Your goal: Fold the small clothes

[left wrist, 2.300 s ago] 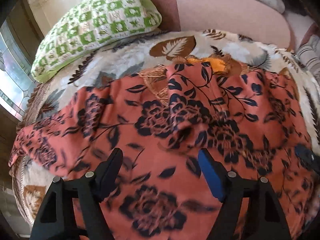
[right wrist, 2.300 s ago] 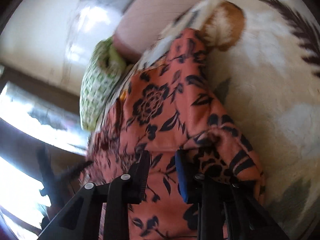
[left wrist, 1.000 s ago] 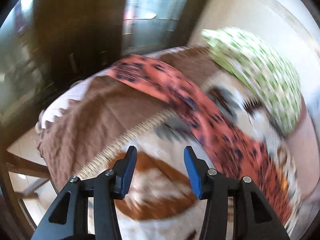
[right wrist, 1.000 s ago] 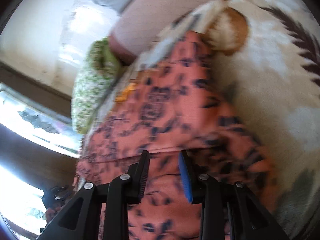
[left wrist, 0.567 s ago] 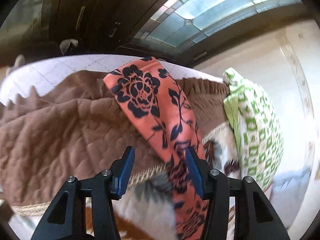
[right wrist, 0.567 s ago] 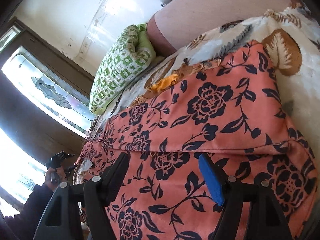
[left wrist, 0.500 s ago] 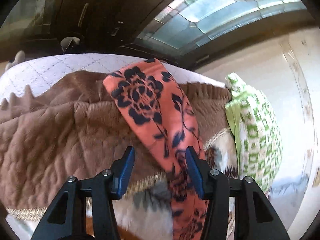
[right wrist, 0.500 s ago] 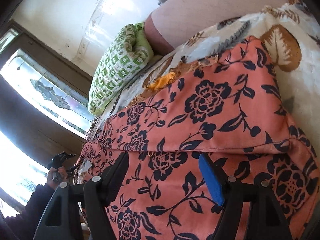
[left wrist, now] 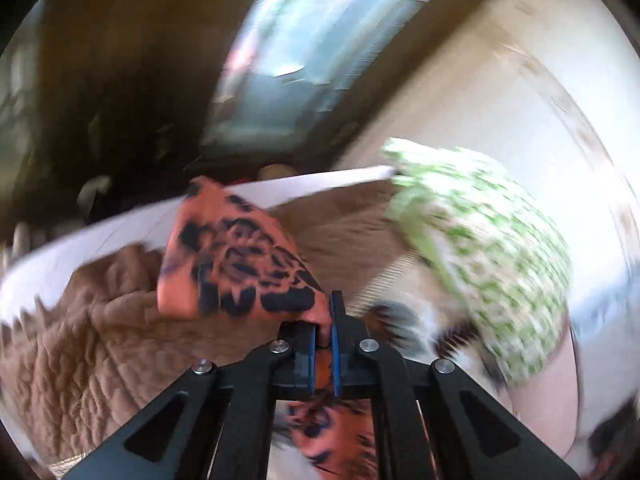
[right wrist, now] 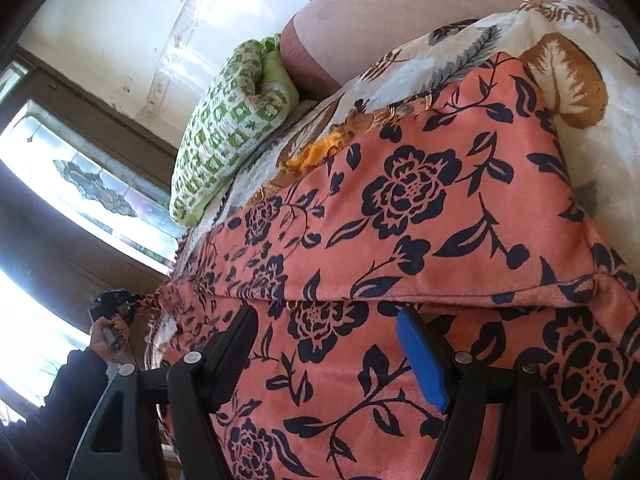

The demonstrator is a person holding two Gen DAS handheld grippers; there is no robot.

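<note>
while the left gripper (left wrist: pixel 323 334) pinches a sleeve of the orange black-flowered garment (right wrist: pixel 420 216), right gripper (right wrist: pixel 328 344) hangs spread; next, carry the sleeve inward.

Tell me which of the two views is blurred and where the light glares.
Left wrist view: motion-smeared throughout, the green pillow streaked; only the left gripper, clamping the orange floral garment, stays sharp. Right wrist view: crisp, but the window is blown out white.
</note>
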